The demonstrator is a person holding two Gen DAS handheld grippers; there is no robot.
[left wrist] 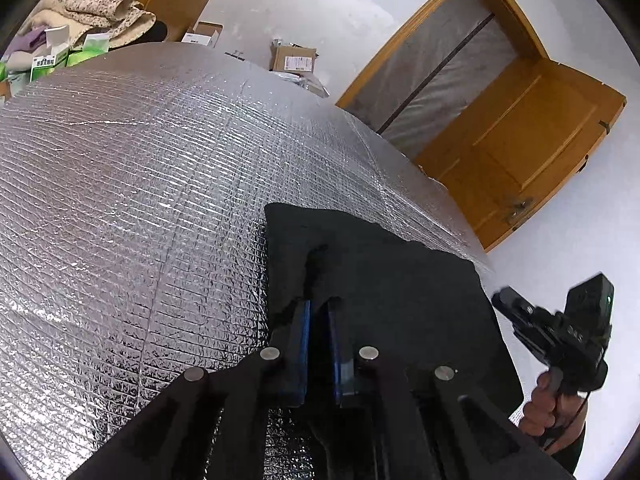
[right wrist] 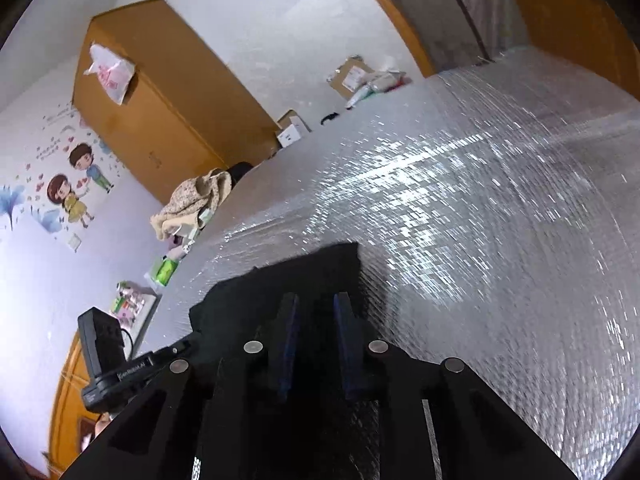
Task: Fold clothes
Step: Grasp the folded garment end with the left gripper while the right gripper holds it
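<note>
Because it is soft and limp, the black garment (left wrist: 380, 280) will sag and slide on the shiny silver foil mat (left wrist: 120, 200) under it, so I think the best hold is on its near edge, one corner for each tool. It lies partly folded at the near side of the mat. The left gripper (left wrist: 319, 308) has its jaws nearly together at that edge, and dark cloth seems caught between them. The right gripper (right wrist: 314, 304) has a narrow gap over the same cloth; whether it pinches anything, I cannot tell.
</note>
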